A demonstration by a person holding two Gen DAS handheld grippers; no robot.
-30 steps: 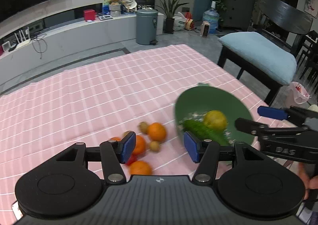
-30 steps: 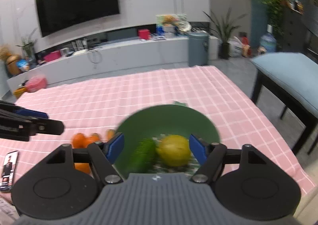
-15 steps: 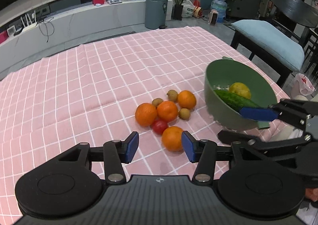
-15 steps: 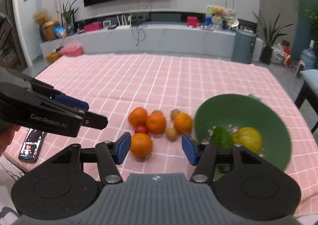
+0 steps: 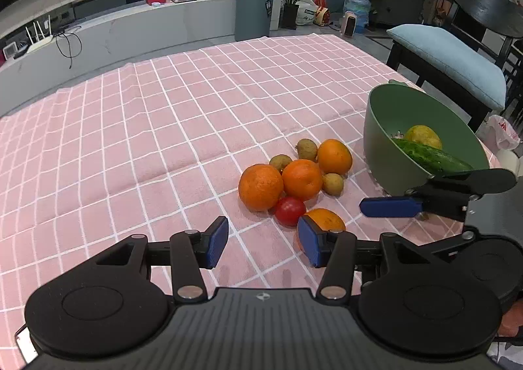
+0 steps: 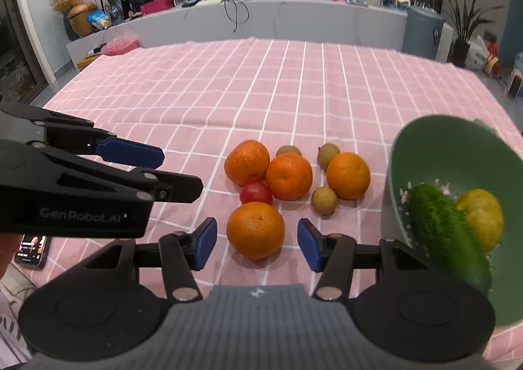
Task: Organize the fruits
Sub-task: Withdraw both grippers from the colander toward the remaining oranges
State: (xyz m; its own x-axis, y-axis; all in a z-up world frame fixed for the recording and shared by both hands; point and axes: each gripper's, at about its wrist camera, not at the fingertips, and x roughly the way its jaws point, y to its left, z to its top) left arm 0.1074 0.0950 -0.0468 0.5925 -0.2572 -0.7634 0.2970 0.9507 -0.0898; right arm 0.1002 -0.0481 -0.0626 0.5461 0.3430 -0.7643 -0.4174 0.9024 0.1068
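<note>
A cluster of fruit lies on the pink checked tablecloth (image 5: 163,141): several oranges (image 6: 289,176), a red tomato (image 6: 256,193) and small brown fruits (image 6: 324,200). A green bowl (image 6: 434,147) to their right holds a cucumber (image 6: 447,232) and a yellow fruit (image 6: 482,218). My right gripper (image 6: 257,243) is open, its pads on either side of the nearest orange (image 6: 255,229) without touching it. My left gripper (image 5: 263,241) is open and empty, above the cloth just left of that orange (image 5: 327,219). The cluster also shows in the left wrist view (image 5: 302,178).
A phone (image 6: 32,250) lies at the table's near left edge. A bench with a blue cushion (image 5: 447,57) stands beyond the table's right side. A low white cabinet (image 6: 261,20) runs along the far wall.
Both grippers have swung left from the bowl toward the fruit cluster. The right gripper now frames the nearest orange. The left gripper has shifted left, so the fruit sits further right in its view.
</note>
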